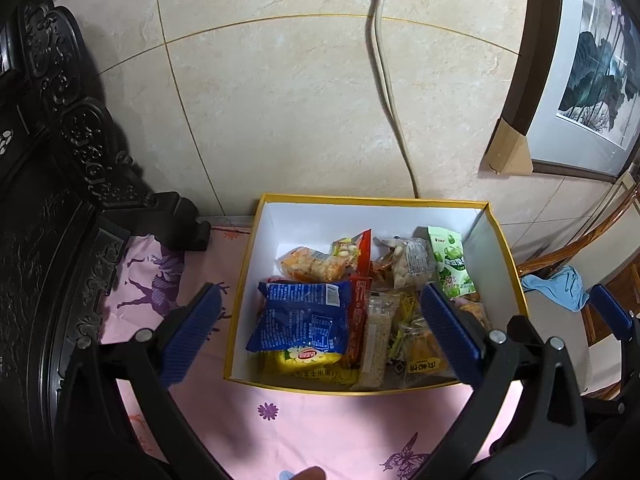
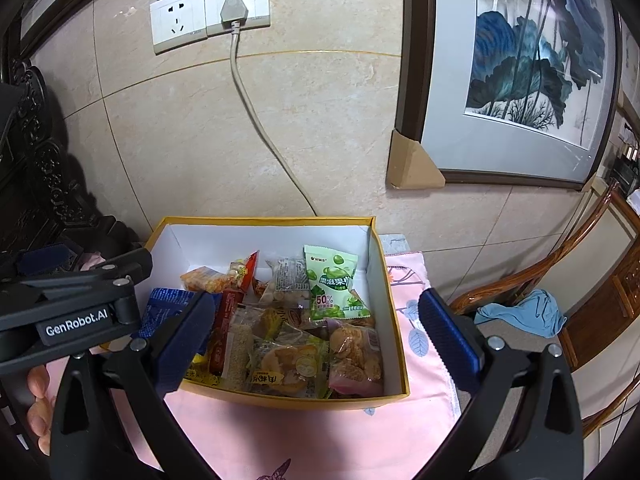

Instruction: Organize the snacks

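Note:
A yellow-rimmed white box stands on a pink cloth and holds several snack packs. Among them are a blue pack at the front left, a green pack at the back right, and a clear pack of orange snacks at the front. My left gripper is open and empty, its fingers straddling the box's front part from above. My right gripper is open and empty above the box's front. The left gripper's body shows at the left of the right wrist view.
A tiled wall with sockets and a hanging cord rises behind the box. Dark carved furniture stands at the left. A framed painting leans at the right, with a wooden chair and blue cloth below it.

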`<state>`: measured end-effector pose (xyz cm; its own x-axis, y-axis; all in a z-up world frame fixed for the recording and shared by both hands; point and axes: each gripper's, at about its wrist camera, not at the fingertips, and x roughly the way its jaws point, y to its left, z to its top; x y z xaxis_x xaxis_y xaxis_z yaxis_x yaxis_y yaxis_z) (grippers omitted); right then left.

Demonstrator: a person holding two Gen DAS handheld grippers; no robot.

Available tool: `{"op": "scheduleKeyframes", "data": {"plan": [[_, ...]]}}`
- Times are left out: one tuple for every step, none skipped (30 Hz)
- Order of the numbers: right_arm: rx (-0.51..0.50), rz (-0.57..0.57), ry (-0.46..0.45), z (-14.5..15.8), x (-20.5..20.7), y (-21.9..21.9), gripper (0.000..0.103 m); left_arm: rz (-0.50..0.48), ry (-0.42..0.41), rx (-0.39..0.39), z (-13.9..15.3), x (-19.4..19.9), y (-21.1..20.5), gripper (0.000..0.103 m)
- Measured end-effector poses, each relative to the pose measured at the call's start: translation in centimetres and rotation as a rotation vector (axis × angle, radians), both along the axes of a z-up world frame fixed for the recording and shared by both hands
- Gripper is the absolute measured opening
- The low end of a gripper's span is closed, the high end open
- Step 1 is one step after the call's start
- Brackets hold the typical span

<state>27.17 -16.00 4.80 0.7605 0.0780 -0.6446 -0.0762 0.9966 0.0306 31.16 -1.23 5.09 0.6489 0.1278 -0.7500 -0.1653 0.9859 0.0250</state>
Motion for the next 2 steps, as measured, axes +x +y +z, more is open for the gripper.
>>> {"op": "scheduleKeyframes", "data": {"plan": [[0.0,0.0,0.0,0.0,-0.02,0.03,0.102,0.0,0.002,-0.001,-0.03,-0.02,0.0,0.101],[0.001,0.001,0.0,0.01,-0.04,0.04,0.102,0.0,0.003,-0.002,-0.05,-0.02,0.01,0.101]]}}
